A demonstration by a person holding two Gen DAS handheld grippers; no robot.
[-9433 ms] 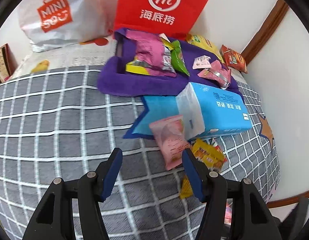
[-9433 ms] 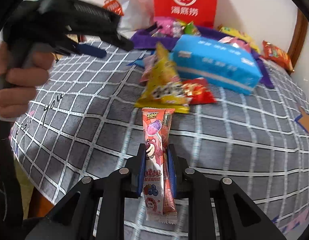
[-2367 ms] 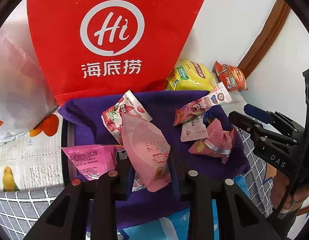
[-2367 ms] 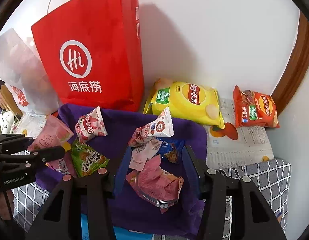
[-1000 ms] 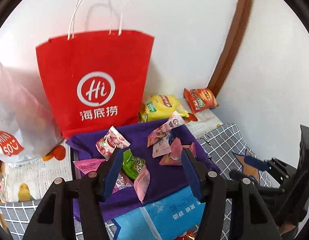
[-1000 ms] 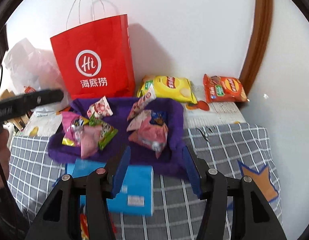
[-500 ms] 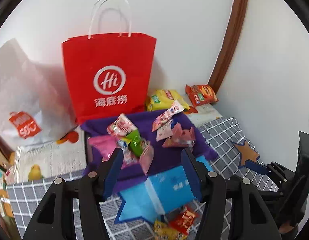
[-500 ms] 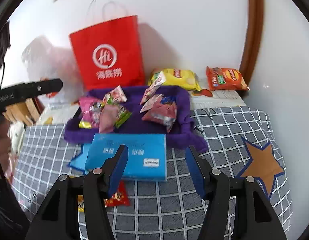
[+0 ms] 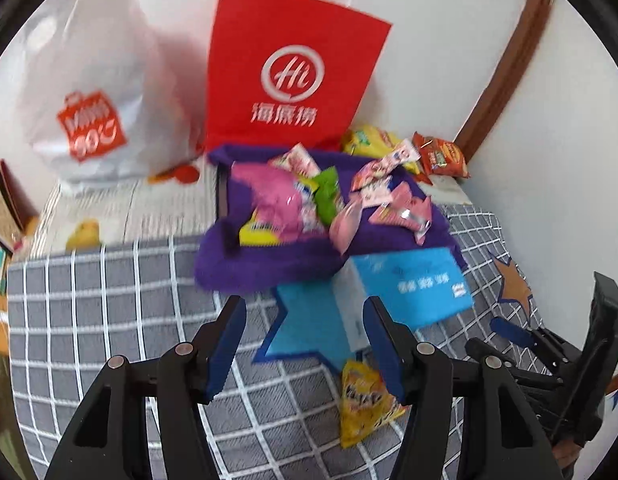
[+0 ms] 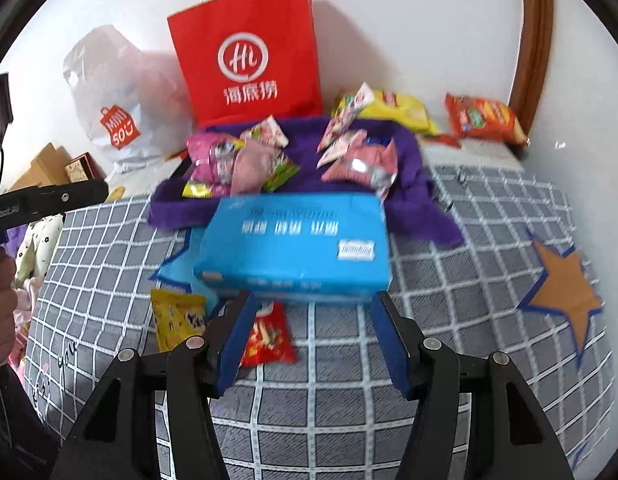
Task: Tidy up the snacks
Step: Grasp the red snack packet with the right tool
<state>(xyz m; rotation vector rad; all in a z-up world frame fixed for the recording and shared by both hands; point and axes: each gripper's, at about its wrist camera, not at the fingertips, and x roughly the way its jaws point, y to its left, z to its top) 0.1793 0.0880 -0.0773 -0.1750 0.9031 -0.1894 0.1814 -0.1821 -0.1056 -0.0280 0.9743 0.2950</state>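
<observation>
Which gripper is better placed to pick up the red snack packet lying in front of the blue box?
Probably the right gripper. Its open, empty jaws already frame the red packet just ahead of them. The left gripper, also open and empty, faces the yellow packet instead.

The red paper bag, at twelve o'clock in both wrist views, carries a white ringed "Hi" logo above three white Chinese characters, 海底捞. The white plastic bag, at ten o'clock, bears an orange shopping-bag emblem reading "MINI SO". The blue tissue pack, at centre, has white Chinese print lying upside down, too blurred to read. Snack wrapper print is illegible.
</observation>
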